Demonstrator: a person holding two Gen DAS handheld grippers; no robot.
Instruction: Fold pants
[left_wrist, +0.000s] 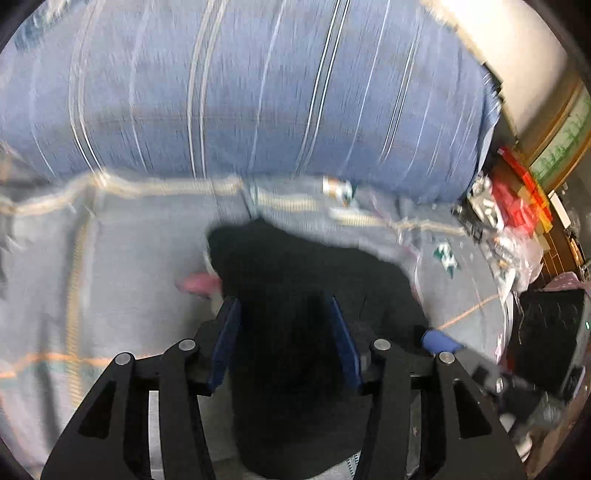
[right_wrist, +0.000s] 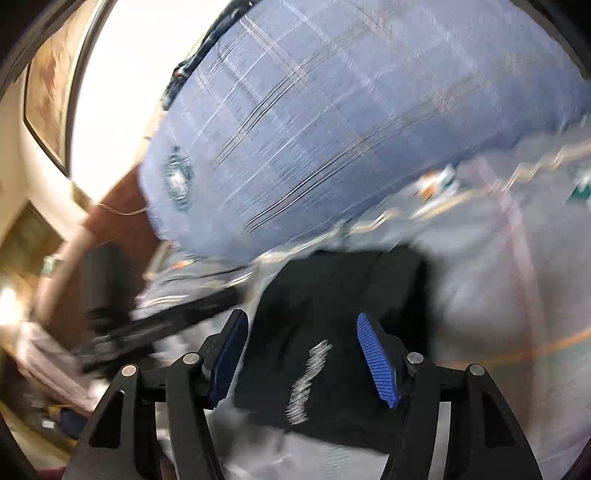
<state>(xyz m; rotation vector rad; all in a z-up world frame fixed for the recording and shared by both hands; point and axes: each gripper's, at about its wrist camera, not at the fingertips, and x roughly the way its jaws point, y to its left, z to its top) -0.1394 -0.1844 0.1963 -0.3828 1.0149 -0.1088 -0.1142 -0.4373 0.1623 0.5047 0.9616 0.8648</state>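
The black pants (left_wrist: 306, 280) lie in a folded bundle on a light blue-grey bedspread (left_wrist: 122, 266). In the right wrist view the pants (right_wrist: 332, 295) show a white printed mark. My left gripper (left_wrist: 284, 306) is open, its blue pads either side of the black cloth and above it. My right gripper (right_wrist: 301, 319) is open too, over the near part of the pants, nothing between its pads. Both views are blurred by motion. The other gripper's blue pad (left_wrist: 439, 339) shows at the right of the left wrist view.
A large blue striped pillow (left_wrist: 258, 92) lies just behind the pants, also in the right wrist view (right_wrist: 332, 122). Red boxes and plastic clutter (left_wrist: 517, 206) sit off the bed's right side. A dark strap or cable (right_wrist: 166, 325) and a bright window (right_wrist: 122, 85) are at left.
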